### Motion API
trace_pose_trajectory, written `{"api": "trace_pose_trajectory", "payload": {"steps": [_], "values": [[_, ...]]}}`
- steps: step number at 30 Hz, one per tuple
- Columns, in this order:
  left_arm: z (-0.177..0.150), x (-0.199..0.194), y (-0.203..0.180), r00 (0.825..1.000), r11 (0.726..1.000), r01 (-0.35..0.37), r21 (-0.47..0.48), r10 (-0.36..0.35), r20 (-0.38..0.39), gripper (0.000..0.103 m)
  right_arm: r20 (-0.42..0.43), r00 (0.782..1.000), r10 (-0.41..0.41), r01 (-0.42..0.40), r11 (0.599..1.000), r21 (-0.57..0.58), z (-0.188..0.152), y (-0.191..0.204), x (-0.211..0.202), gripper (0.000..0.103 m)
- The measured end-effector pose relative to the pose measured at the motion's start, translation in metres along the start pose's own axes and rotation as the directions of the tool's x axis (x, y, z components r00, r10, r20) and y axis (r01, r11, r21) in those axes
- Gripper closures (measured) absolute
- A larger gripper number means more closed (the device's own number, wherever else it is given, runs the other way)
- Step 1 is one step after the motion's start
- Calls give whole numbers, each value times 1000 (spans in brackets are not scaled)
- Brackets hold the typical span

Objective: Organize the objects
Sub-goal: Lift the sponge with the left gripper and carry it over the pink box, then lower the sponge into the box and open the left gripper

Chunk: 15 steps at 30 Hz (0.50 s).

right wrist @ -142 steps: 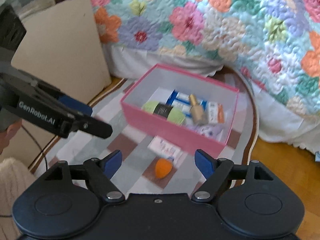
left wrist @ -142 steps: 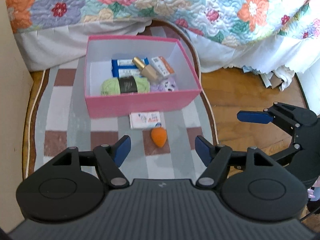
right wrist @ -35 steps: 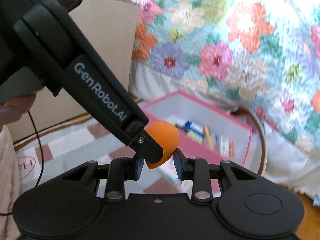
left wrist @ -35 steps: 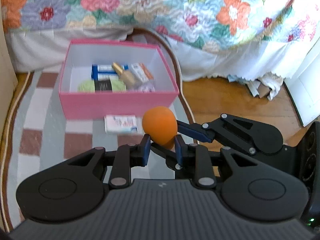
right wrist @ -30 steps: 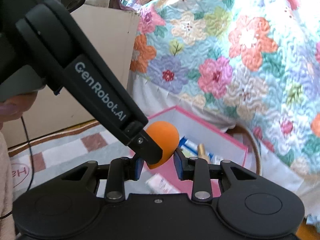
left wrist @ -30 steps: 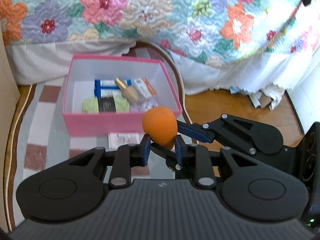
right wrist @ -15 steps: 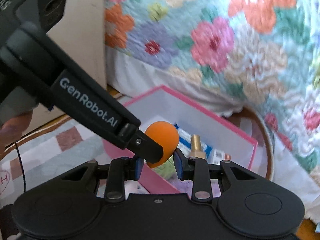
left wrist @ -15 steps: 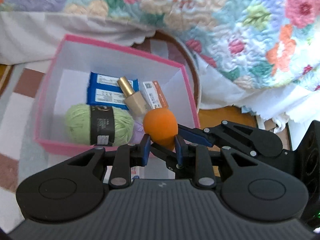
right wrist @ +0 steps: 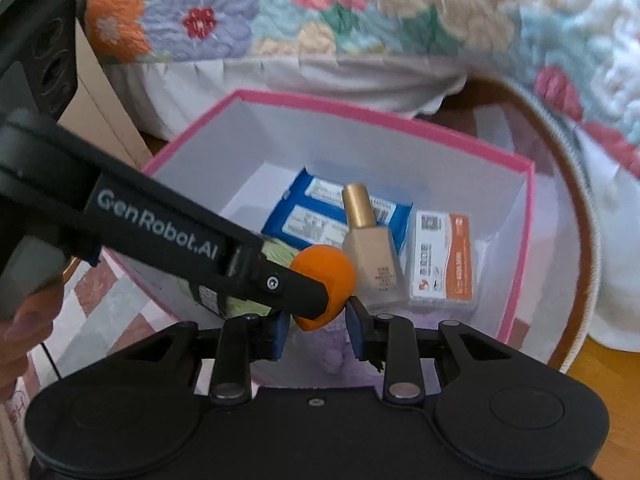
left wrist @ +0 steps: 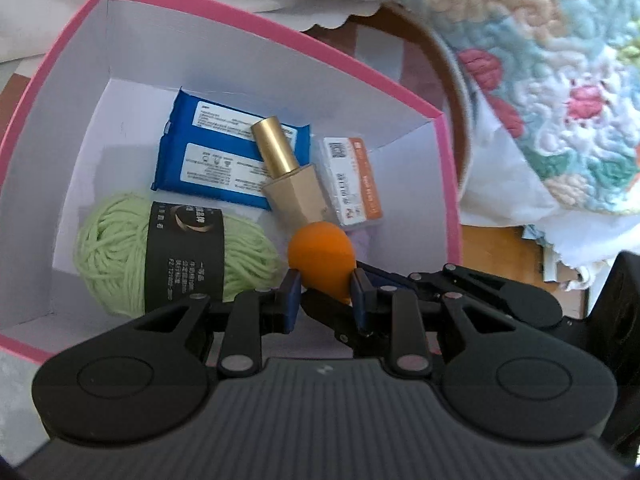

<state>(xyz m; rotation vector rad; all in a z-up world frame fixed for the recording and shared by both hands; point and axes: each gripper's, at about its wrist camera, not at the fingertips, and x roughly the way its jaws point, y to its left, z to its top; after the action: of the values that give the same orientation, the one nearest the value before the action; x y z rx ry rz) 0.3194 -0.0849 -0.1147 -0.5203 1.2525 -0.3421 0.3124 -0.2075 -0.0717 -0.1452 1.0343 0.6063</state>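
With both the left gripper (left wrist: pixel 323 295) and the right gripper (right wrist: pixel 315 322) closed on the orange sponge (left wrist: pixel 322 261) above the pink box (left wrist: pixel 256 20), we should lower it beside the yarn (left wrist: pixel 116 250), then let go gently.
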Motion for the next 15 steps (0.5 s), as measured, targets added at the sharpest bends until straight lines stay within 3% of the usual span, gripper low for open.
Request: {"api": "trace_pose_trajectory", "payload": {"steps": [4,8,15], "values": [[-4,-3,-3,998,998,-61,10,61,14,76,-44,998,38,-38,999,21,4,-6,12,65],[-7,-10,-4,994,994,-96,43,93,54,75,-33,999,28,-27,1000,12,0,-3,14,65],[-17,-34,-8,982,985,-132,111,115,147,68,0,1000,21,-21,995,96,-7,-8,9,61]]}}
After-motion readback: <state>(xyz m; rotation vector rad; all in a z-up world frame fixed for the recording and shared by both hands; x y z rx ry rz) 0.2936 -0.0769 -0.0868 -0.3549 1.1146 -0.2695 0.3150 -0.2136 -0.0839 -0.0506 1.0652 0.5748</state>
